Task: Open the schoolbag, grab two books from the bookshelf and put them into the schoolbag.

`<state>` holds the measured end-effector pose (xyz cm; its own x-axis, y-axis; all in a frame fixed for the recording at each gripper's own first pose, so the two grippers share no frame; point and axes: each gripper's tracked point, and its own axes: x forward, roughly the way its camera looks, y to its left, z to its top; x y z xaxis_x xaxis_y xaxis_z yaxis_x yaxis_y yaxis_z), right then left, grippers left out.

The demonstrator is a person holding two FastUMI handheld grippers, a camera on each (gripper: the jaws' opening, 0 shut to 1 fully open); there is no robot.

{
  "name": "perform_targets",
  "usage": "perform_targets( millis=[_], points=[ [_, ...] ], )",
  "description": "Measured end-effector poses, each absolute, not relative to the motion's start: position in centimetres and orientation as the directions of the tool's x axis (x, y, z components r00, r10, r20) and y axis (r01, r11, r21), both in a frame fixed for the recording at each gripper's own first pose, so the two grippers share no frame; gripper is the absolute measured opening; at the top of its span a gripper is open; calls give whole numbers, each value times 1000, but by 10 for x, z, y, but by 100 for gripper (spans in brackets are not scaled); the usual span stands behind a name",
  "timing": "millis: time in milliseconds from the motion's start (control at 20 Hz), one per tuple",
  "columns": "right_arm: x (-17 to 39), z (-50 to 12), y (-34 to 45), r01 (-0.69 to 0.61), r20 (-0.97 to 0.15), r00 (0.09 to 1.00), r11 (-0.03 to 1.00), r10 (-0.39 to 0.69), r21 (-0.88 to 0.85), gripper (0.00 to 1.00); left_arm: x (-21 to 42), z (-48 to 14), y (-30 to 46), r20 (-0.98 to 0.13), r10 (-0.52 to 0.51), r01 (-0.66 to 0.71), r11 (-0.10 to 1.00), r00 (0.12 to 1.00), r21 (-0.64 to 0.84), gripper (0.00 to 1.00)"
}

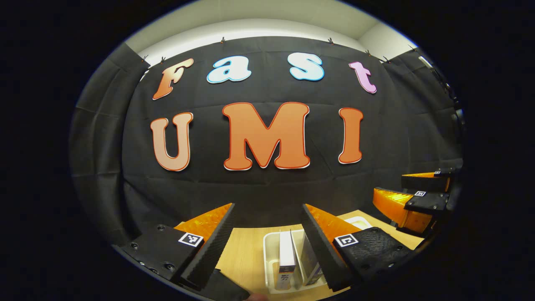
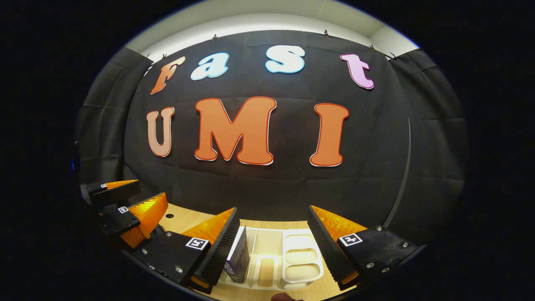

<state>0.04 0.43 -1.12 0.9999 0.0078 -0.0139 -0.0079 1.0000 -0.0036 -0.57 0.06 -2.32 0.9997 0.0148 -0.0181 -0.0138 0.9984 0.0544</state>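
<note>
Low between my fingers in the left gripper view, a white desktop bookshelf (image 1: 267,251) stands on the wooden table (image 1: 244,255). It holds an upright white-spined book (image 1: 287,255) and a second book (image 1: 312,269) leaning beside it. My left gripper (image 1: 268,205) hovers open above it, holding nothing. In the right gripper view the same bookshelf (image 2: 301,256) shows a dark blue book (image 2: 238,257) at its left end, close to my left finger. My right gripper (image 2: 273,209) is open and empty too.
Each gripper appears in the other's view: the right gripper (image 1: 389,186) at the right side, the left gripper (image 2: 151,190) at the left side, both with fingers apart. The booth's black cloth wall rises just behind the table (image 2: 184,219).
</note>
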Motion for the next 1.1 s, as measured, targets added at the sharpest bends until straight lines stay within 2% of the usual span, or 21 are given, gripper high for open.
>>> perform_targets(
  millis=[550, 900, 1100],
  points=[
    [-4, -18, 18, -12, -29, 1000, 1000, 12, -17, 97, -12, -23, 17, 3, 23, -23, 997, 1000, 74, 99],
    [2, -10, 12, -9, -10, 1000, 1000, 9, -25, 97, -21, -22, 18, 23, 31, -34, 988, 999, 152, 99],
    [7, -8, 6, -10, 4, 1000, 999, 10, -43, 97, -28, -35, 16, 1, 42, -41, 974, 999, 222, 98]
  ],
)
